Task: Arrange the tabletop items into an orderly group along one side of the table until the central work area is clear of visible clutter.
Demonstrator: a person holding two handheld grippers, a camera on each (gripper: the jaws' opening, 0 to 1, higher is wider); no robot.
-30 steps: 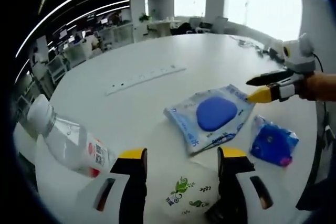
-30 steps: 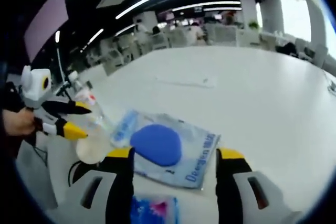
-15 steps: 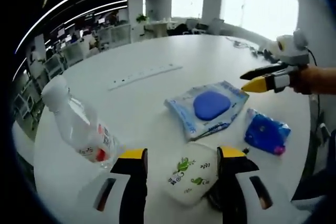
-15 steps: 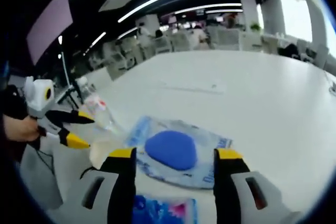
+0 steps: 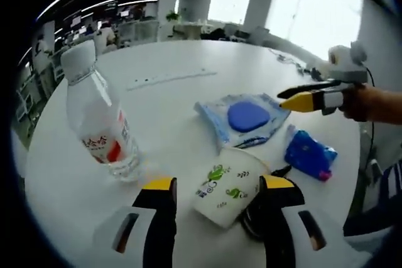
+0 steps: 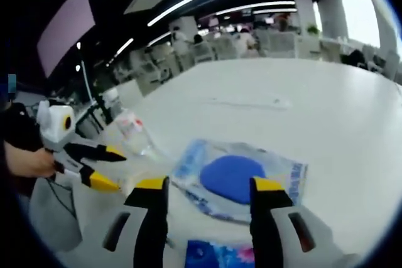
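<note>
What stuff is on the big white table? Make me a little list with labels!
bottle: clear plastic water bottle, upright, white cap
cup: paper cup with green prints, lying on its side
packet: clear packet with blue pad
pouch: small blue pouch
left gripper: open, by the cup
right gripper: open, holding nothing

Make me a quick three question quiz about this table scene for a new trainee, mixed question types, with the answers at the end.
1. True or false: the bottle stands upright.
2. What lies between the left gripper's jaws? A) cup B) blue pouch C) bottle
3. Fill in: the clear packet holds a round ____ pad.

Key: 1 true. 2 A; the cup lies on its side, not gripped. 3 blue.
</note>
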